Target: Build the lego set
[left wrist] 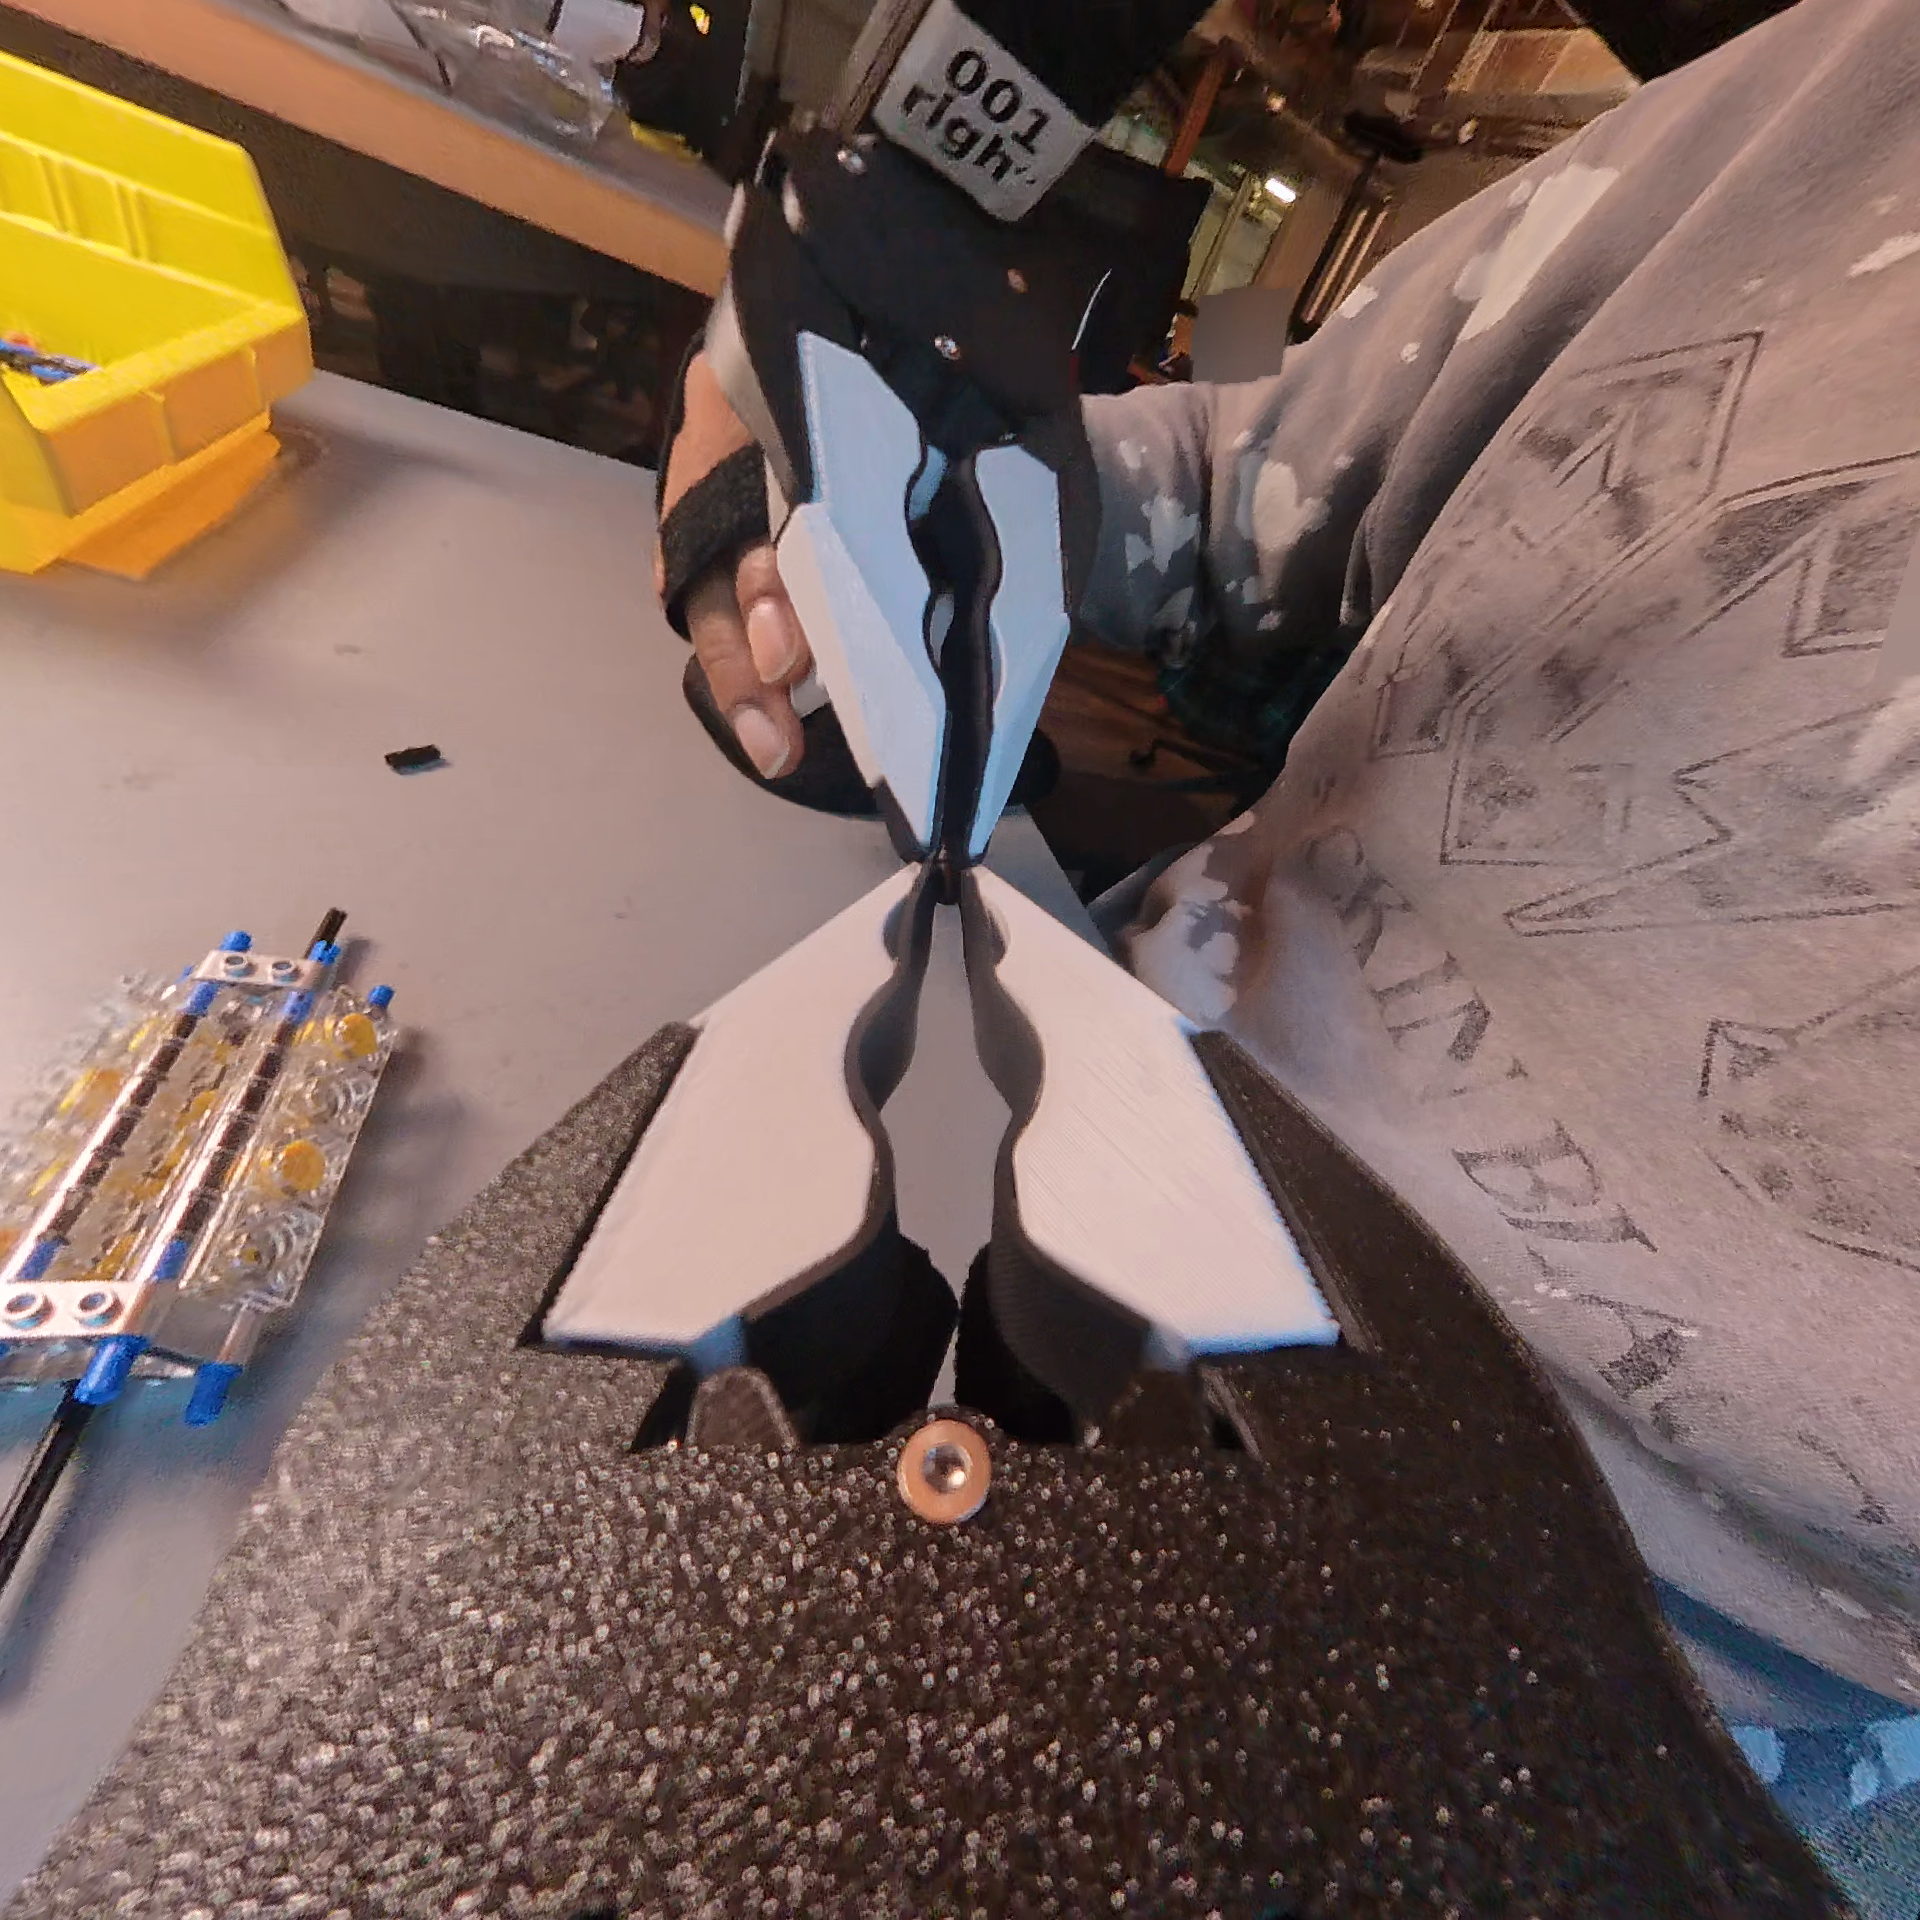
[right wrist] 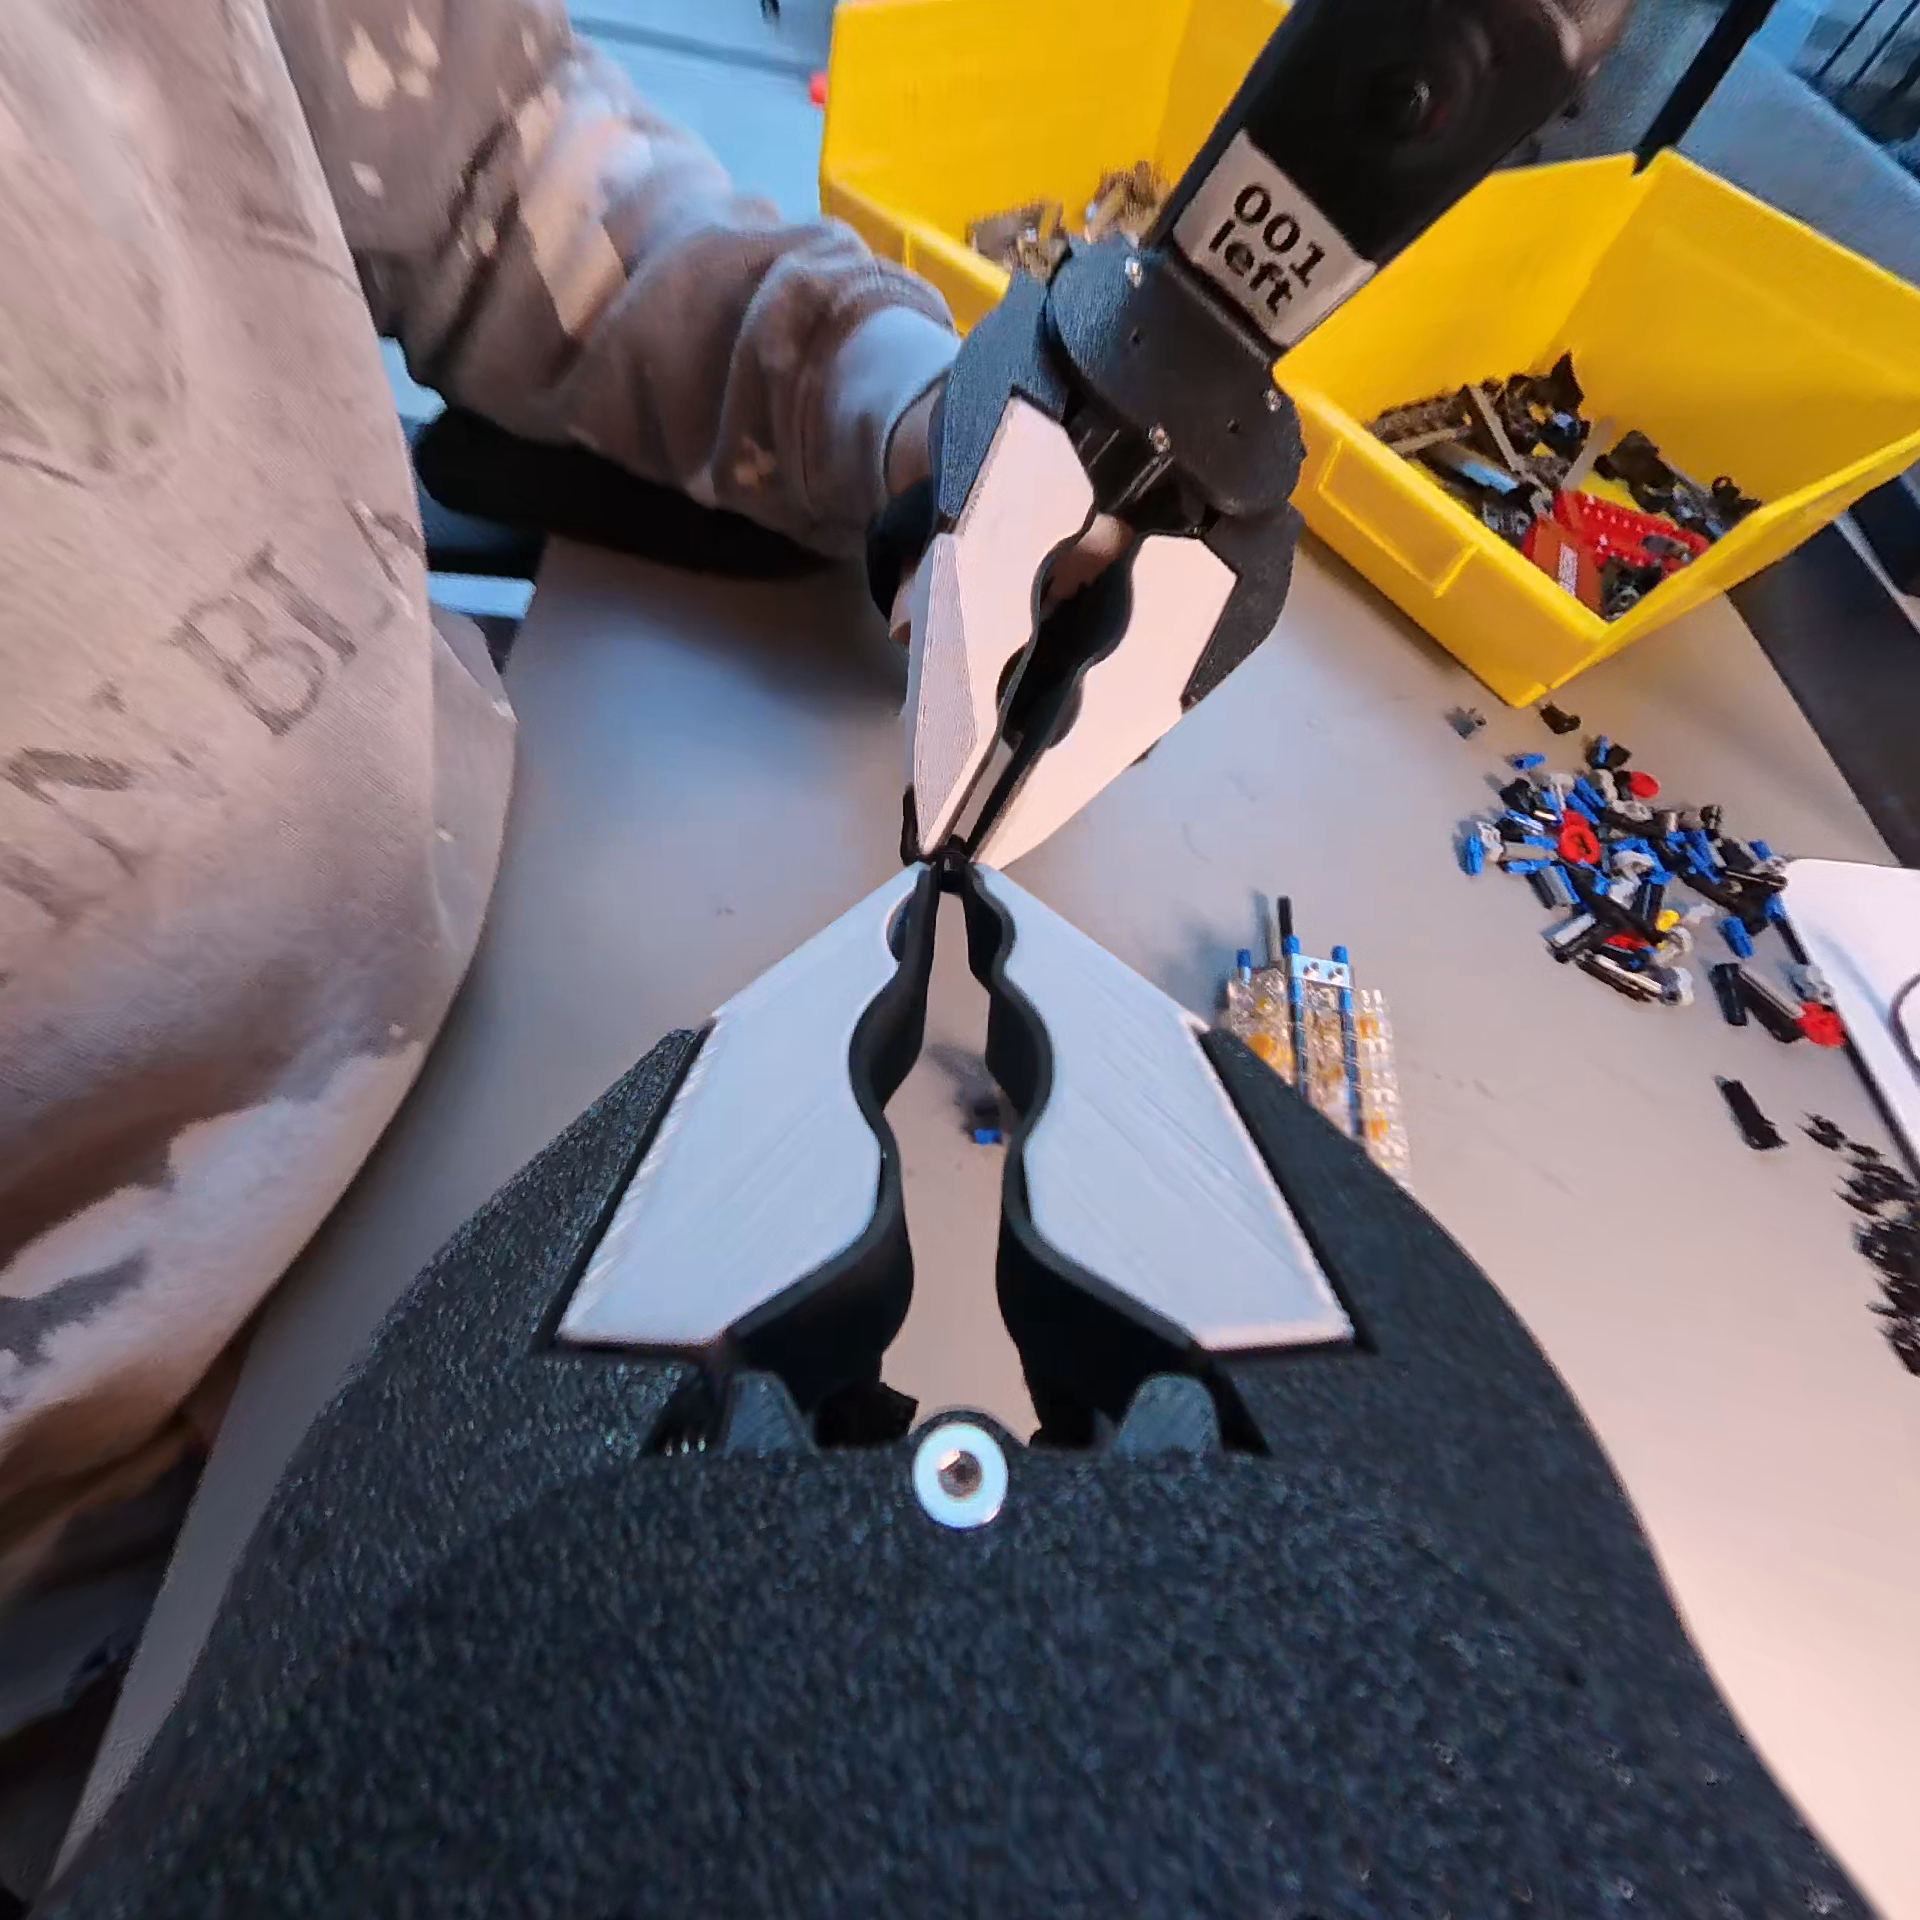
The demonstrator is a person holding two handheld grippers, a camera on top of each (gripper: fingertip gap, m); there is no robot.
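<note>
My left gripper (left wrist: 943, 891) and my right gripper (right wrist: 945, 889) meet tip to tip above the grey table (left wrist: 499, 644). A tiny black piece (left wrist: 948, 871) sits pinched between both pairs of fingertips; it also shows in the right wrist view (right wrist: 948, 864). Both grippers are shut on it, and most of the piece is hidden by the tips. The right gripper (left wrist: 943, 844) comes down from above in the left wrist view, and a hand holds it. The left gripper (right wrist: 940, 847) comes down from above in the right wrist view.
A clear brick assembly with blue pins and black axles (left wrist: 197, 1164) lies on the table, also in the right wrist view (right wrist: 1320, 1039). Yellow bins (right wrist: 1558, 364) hold parts. A pile of small loose pieces (right wrist: 1642, 873) lies by a white sheet (right wrist: 1870, 935). A person's grey sweatshirt (left wrist: 1558, 831) is close by. Less than 4 cm separates the two grippers' tips.
</note>
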